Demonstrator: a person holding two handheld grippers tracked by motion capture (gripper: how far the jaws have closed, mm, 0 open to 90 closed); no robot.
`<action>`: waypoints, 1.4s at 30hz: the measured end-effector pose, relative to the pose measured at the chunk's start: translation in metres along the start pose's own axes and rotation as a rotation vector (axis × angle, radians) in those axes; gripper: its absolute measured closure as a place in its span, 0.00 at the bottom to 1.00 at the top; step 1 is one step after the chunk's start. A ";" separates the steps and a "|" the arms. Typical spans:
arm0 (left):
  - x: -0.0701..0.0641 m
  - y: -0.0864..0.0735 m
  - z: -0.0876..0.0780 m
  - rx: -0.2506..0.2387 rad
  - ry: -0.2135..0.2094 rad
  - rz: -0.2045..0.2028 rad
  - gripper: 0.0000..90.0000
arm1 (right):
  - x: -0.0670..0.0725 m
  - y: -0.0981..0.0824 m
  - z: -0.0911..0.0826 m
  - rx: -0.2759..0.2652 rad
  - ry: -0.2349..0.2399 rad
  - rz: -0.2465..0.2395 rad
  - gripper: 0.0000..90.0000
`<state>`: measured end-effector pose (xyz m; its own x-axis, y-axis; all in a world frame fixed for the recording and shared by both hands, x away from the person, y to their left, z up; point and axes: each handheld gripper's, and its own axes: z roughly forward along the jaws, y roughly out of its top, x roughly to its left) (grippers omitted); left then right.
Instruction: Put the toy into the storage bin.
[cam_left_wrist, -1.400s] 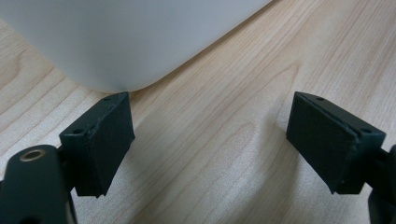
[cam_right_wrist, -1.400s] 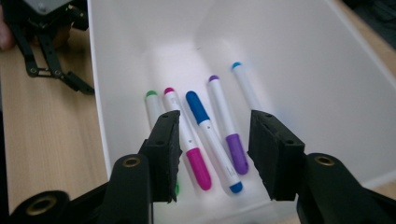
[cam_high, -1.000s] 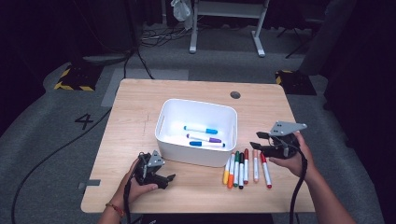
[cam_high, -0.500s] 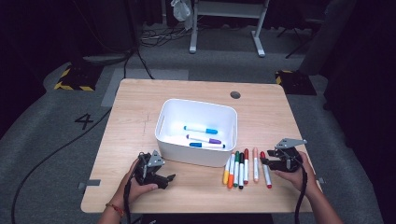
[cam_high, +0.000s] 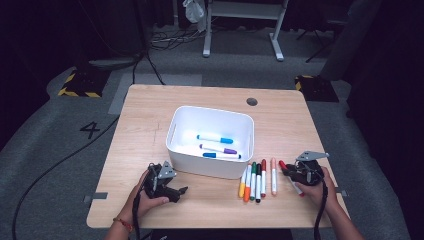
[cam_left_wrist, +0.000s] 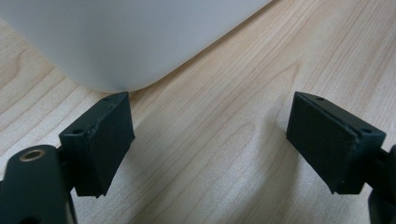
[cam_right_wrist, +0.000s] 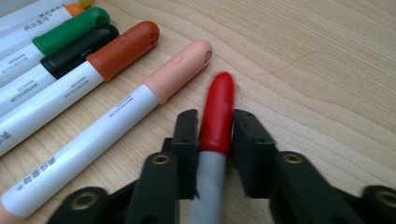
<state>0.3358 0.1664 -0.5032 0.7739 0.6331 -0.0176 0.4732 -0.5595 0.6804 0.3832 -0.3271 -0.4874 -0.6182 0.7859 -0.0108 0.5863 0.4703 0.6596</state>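
Pinching the red-capped marker (cam_right_wrist: 215, 122) on the table (cam_high: 150, 120), my right gripper (cam_right_wrist: 215, 140) has just closed, beside 1 peach marker (cam_right_wrist: 140, 95). My left gripper (cam_left_wrist: 210, 140) sits spread near the white bin (cam_high: 175, 131).

Both black two-jaw grippers, the left gripper (cam_high: 181, 191) and the right gripper (cam_high: 283, 171), carry a grey three-cornered plate and black cable; the left wrist wears a beaded bracelet (cam_high: 123, 223).
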 end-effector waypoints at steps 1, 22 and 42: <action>0.000 0.000 0.000 0.000 0.000 0.000 0.17 | 0.000 0.000 0.000 -0.004 -0.006 -0.005 0.83; 0.000 0.000 0.000 0.000 0.000 0.000 0.17 | 0.009 0.056 -0.068 -0.288 0.121 -0.089 0.83; 0.000 0.000 0.000 0.000 0.000 0.000 0.17 | 0.068 0.161 -0.093 -0.402 0.256 -0.292 0.83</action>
<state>0.3359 0.1664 -0.5032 0.7739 0.6331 -0.0182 0.4736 -0.5594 0.6803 0.3874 -0.2350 -0.3121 -0.8616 0.5002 -0.0863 0.1571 0.4245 0.8917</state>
